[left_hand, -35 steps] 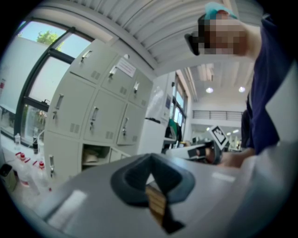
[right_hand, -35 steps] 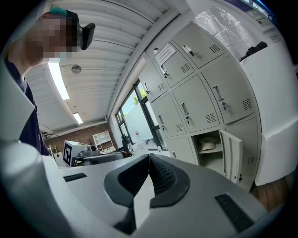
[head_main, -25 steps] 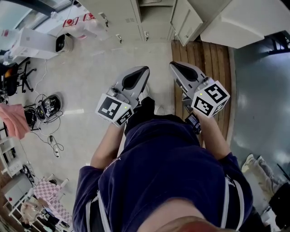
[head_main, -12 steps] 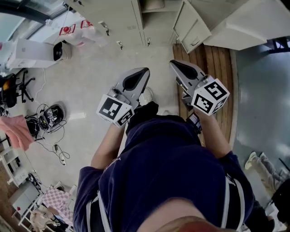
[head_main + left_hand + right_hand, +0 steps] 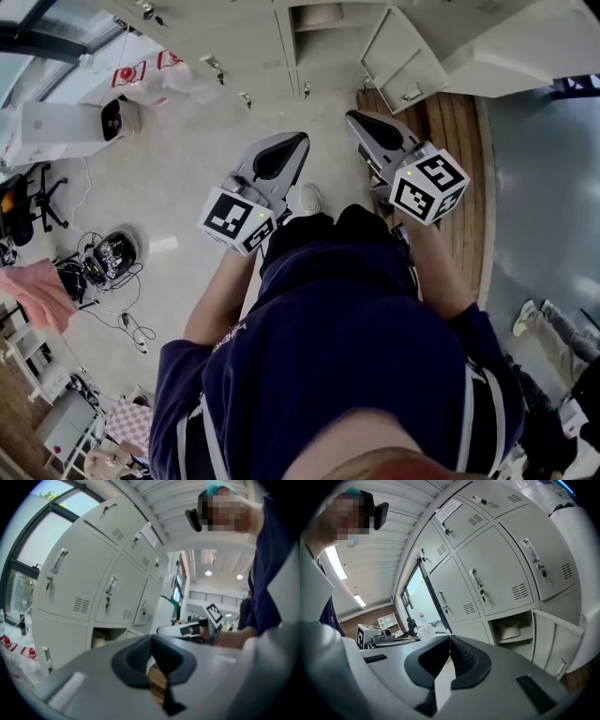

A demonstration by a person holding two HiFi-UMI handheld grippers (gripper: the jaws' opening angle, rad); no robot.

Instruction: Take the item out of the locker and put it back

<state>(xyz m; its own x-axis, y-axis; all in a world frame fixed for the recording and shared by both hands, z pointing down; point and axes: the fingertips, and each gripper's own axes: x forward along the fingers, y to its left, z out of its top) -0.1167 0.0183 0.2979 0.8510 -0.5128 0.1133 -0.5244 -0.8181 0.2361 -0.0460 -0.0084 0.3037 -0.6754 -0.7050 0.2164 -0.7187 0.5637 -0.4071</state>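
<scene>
Surroundings, head view:
- Pale floor [image 5: 187,169]; wooden plank strip [image 5: 459,141] on its right; glossy grey flooring [image 5: 544,187] beyond.
- White boxy unit [image 5: 66,122] with a dark round face, far left.
- Plastic bag [image 5: 159,80] with red print, just beside it.
- Black office chair [image 5: 23,192], left edge.
- Tangle of cables [image 5: 112,253] around a round dark device.
- Pink cloth [image 5: 37,291], below the cables.
- Pink-and-white checked cloth [image 5: 127,422], bottom left.

Left gripper view: large window [image 5: 28,559].

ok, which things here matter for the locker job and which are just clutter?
Job: open locker, pale item on its shelf, left gripper, right gripper (both shut, empty).
Clutter: pink cloth, floor cables, office chair, white box, red-and-white bag.
</scene>
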